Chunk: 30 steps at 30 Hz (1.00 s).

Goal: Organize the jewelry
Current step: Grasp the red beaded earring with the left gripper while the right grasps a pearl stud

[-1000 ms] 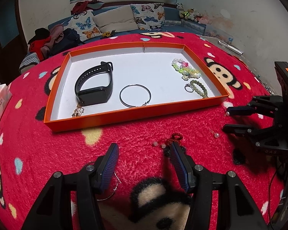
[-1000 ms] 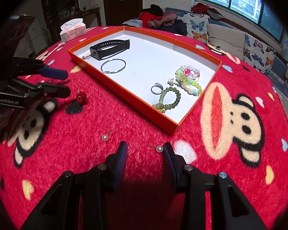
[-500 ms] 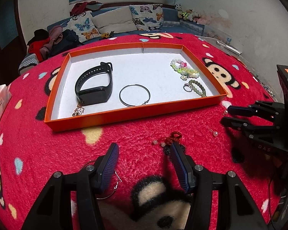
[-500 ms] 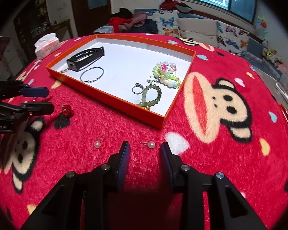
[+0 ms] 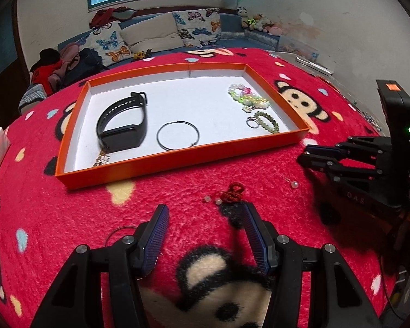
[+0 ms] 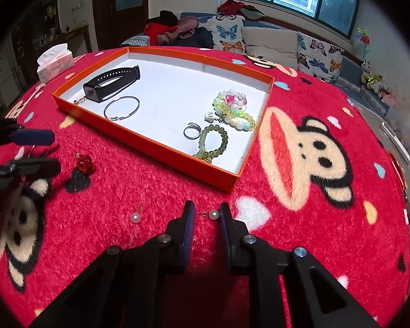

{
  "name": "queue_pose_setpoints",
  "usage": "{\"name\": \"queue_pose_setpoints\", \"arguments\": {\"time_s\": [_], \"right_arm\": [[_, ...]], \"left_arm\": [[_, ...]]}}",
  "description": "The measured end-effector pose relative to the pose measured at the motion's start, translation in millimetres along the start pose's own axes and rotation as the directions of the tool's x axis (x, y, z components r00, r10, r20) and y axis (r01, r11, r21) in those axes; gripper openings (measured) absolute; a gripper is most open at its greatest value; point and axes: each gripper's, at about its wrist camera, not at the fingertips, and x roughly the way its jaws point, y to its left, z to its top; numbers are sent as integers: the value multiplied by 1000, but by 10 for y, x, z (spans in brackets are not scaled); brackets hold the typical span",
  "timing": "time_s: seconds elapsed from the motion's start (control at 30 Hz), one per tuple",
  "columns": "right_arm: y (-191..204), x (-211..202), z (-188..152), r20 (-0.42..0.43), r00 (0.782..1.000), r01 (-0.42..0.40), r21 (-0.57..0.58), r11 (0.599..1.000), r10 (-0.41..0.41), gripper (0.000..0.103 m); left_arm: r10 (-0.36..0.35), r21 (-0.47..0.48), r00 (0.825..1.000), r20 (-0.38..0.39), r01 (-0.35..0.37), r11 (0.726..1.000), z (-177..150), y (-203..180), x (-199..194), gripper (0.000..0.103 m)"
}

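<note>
An orange tray (image 5: 177,158) (image 6: 150,147) holds a black watch band (image 5: 123,125), a silver bangle (image 5: 177,135), a ring (image 6: 192,131), a green bead bracelet (image 6: 213,142) and a pastel bead bracelet (image 6: 233,109). On the red rug lie a red knot charm (image 5: 233,192) (image 6: 84,163) and two pearl earrings (image 6: 135,216) (image 6: 213,214). My right gripper (image 6: 206,213) is low over the rug, jaws narrowly apart around one pearl earring. My left gripper (image 5: 205,218) is open just short of the red charm. A thin wire ring (image 5: 120,232) lies by its left finger.
A tissue pack (image 6: 54,64) stands at the rug's far left edge. A sofa with butterfly cushions (image 5: 150,35) is behind the table. The rug carries monkey-face prints (image 6: 309,150).
My right gripper has moved forward and narrowed its jaws around the right pearl earring. My left gripper has stayed nearly still.
</note>
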Motion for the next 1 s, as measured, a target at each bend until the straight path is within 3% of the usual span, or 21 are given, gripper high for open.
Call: {"name": "queue_pose_setpoints", "arguments": {"time_s": [0.27,0.3,0.5,0.6,0.67,0.83,1.0], "right_arm": [[-74,-53,-20,16,999,-36,43,998,36,18],[-88,-68,-22,19,999,-41,46,998,41,11],[-155,-104,-36,23,998,-65,62,996,63,11],[-171,-102,-52,20,996,-90,71,993,89,11],[-157,-104,-58,21,995,-96,62,993,95,11],[-89,-93,-54,14,998,-55,29,998,55,12],[-78,-91,-79,3,999,-50,20,999,50,19]], "left_arm": [[-14,36,1000,2,14,999,78,-120,87,60],[-16,42,1000,3,16,999,89,-136,101,59],[-2,100,1000,-8,3,995,147,-257,259,58],[7,123,1000,-6,-6,992,151,-298,325,48],[8,128,1000,-12,-7,992,150,-314,369,36],[13,145,1000,1,-13,989,146,-318,396,23],[5,143,1000,8,-6,990,137,-290,393,20]]}}
